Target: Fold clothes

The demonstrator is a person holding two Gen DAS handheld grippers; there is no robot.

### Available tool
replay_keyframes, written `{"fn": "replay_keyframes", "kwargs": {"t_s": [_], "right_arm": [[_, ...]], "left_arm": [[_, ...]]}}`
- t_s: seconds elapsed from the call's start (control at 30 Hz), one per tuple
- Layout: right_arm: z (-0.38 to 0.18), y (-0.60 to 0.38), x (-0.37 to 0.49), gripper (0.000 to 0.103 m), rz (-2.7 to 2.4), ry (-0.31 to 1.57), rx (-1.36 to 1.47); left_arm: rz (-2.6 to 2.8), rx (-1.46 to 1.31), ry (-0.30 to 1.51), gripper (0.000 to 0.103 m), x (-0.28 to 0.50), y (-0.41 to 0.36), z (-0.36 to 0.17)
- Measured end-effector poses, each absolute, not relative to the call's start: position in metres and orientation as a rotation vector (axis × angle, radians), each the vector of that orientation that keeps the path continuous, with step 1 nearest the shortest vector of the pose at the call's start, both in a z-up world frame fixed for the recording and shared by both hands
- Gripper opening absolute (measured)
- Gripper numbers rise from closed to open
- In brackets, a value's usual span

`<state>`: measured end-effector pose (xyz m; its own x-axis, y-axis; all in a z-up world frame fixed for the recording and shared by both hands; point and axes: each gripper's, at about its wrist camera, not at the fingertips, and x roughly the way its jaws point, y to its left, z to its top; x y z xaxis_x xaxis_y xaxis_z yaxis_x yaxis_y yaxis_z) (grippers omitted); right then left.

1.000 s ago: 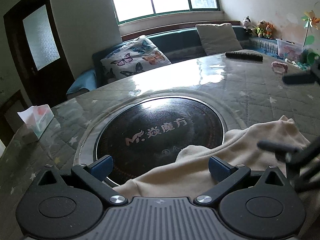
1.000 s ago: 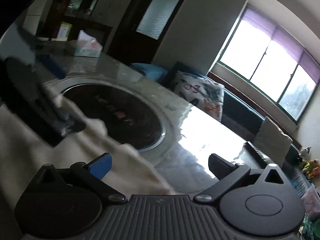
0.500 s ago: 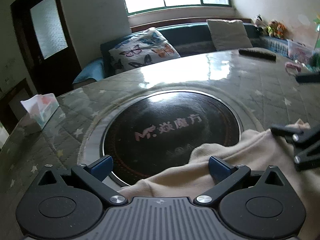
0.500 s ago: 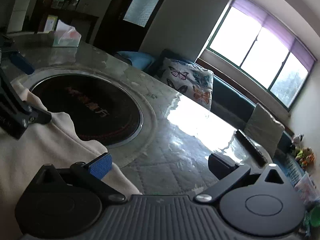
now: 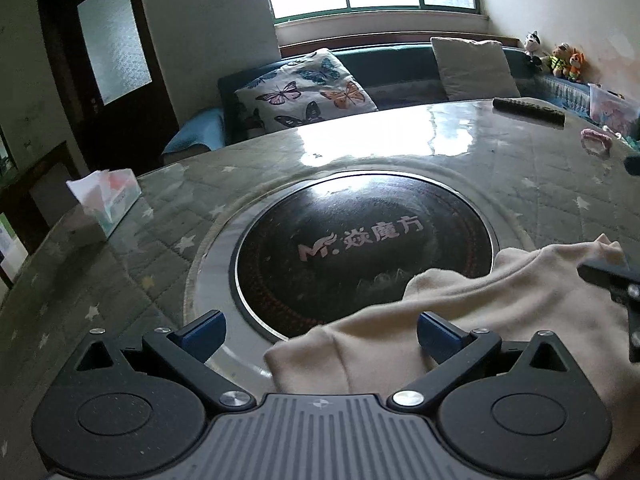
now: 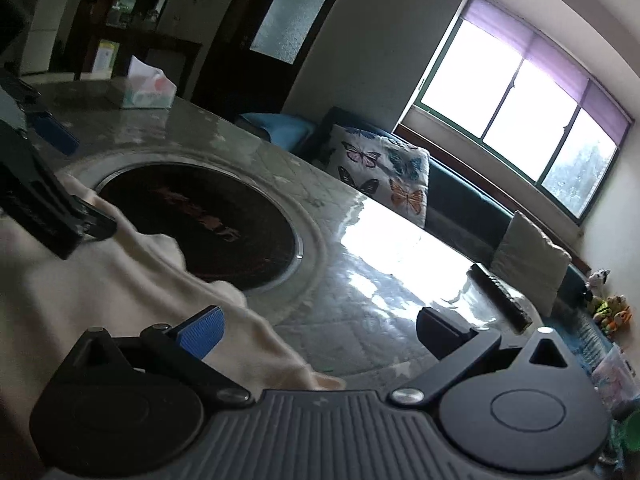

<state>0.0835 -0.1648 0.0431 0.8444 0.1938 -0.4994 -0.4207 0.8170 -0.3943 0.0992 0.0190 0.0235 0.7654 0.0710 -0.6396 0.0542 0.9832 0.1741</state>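
Observation:
A cream garment (image 5: 472, 312) lies bunched on the near side of the round table, partly over the dark glass centre disc (image 5: 360, 248). My left gripper (image 5: 320, 330) is open, its fingers wide apart just above the garment's near edge. My right gripper (image 6: 320, 332) is open too, low over the garment's right edge (image 6: 120, 280). The right gripper's fingers show at the right edge of the left wrist view (image 5: 612, 276). The left gripper's fingers show at the left of the right wrist view (image 6: 48, 204), over the cloth.
A tissue box (image 5: 106, 200) stands at the table's left edge. A black remote (image 5: 528, 109) and a pink ring (image 5: 596, 146) lie at the far right. A sofa with a butterfly cushion (image 5: 308, 88) runs behind the table.
Both grippers have shifted over the garment and the views have swung slightly. The right gripper's fingers have moved further right in the left view. The cloth lies slightly more spread.

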Motion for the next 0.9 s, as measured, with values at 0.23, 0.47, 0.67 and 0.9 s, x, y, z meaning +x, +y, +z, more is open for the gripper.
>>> {"fn": "replay_keyframes", "kwargs": {"t_s": [0.23, 0.47, 0.67, 0.9], "right_arm": [[0.049, -0.145, 0.048, 0.103, 0.472, 0.464, -0.498], [0.053, -0.112, 0.026, 0.103, 0.622, 0.464, -0.521], [0.057, -0.083, 0.007, 0.102, 0.751, 0.465, -0.539], [0.049, -0.047, -0.008, 0.092, 0.865, 0.480, -0.592]], "left_arm": [[0.065, 0.163, 0.711, 0.103, 0.083, 0.042, 0.021], [0.080, 0.120, 0.695, 0.103, 0.067, 0.062, 0.026], [0.103, 0.021, 0.681, 0.103, 0.055, 0.090, 0.041], [0.082, -0.082, 0.694, 0.102, 0.040, 0.111, 0.045]]}}
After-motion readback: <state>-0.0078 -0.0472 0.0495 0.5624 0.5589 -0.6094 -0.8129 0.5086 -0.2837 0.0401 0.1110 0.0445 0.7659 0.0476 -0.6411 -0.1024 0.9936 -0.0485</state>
